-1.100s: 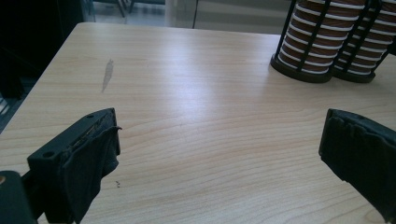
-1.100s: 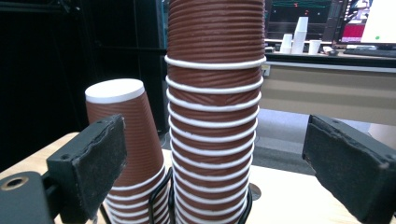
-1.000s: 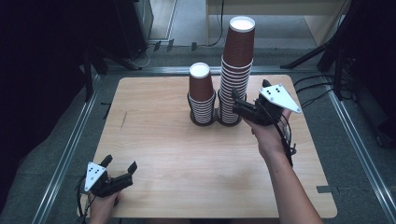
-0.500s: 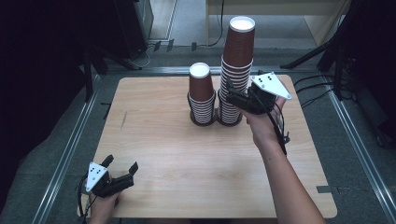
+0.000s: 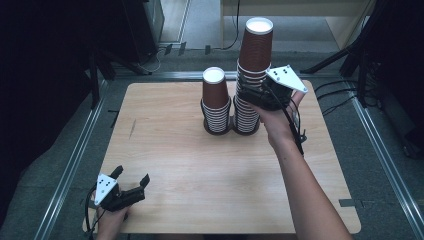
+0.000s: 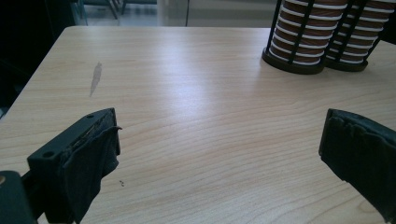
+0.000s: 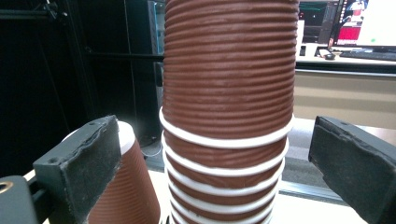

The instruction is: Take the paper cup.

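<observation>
Tall cup stack (image 5: 254,75): brown ribbed paper cups with white rims, nested mouth-up, standing upright in a black wire holder (image 5: 246,129) at the far middle of the wooden surface (image 5: 210,170).
Short cup stack (image 5: 216,106): same cups, in a second black holder touching the first on its left; top rim well below that of the tall stack.
Right tongs (image 5: 249,94): raised off the surface at mid-height of the tall stack, held level (grey three-cornered plate on top). Jaws apart, one on each side of the stack, neither pressing it in the right gripper view; top cup (image 7: 229,70) centred between them.
Right hand (image 5: 276,124): behind the tongs, forearm reaching in from the lower right.
Left tongs (image 5: 131,186): low over the near left corner of the surface, well apart from both stacks. Jaws wide apart, bare wood between them in the left gripper view.
Surface mark (image 6: 95,77): grey streak in the wood, left of centre.
</observation>
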The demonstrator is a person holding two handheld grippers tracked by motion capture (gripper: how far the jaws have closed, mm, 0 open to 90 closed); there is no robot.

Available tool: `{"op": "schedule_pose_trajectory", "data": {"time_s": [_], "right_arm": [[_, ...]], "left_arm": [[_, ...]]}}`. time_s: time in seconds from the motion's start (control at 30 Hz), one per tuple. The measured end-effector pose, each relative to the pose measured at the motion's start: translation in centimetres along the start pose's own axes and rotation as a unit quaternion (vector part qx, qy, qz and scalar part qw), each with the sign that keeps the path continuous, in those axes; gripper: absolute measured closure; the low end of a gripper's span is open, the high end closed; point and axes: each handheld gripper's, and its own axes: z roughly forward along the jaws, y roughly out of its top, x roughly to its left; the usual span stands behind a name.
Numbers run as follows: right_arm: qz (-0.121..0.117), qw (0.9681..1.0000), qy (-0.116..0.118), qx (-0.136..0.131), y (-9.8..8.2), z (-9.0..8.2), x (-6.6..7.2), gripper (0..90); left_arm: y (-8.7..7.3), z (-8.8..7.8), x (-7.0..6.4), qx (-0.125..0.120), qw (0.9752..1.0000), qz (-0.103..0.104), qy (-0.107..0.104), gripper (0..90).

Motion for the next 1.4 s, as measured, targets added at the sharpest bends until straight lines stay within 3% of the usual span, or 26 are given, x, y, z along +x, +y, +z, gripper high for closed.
{"op": "schedule_pose_trajectory", "data": {"time_s": [0.53,0.77,1.13,1.2,1.4], "right_arm": [[0.012,0.9995,-0.028,0.0,1.2,2.8,-0.4,2.7],[0.027,0.9992,-0.029,0.01,1.5,4.2,-0.2,2.7],[0.007,0.9985,-0.053,0.016,1.9,5.7,0.3,6.4],[0.016,0.9986,-0.048,0.015,1.9,5.7,0.2,8.0],[0.007,0.9987,-0.05,0.008,2.2,5.6,0.3,9.6]], "left_arm": [[0.0,0.1,-0.1,0.0,1.0,-0.001,0.001,0.0],[0.0,0.0,-0.1,0.001,1.0,0.0,0.0,0.0],[0.0,0.0,0.0,0.001,1.0,-0.001,-0.002,0.0],[0.0,0.0,0.0,0.002,1.0,-0.001,-0.001,0.0],[0.0,0.1,0.0,0.002,1.0,-0.002,-0.002,0.0]]}}
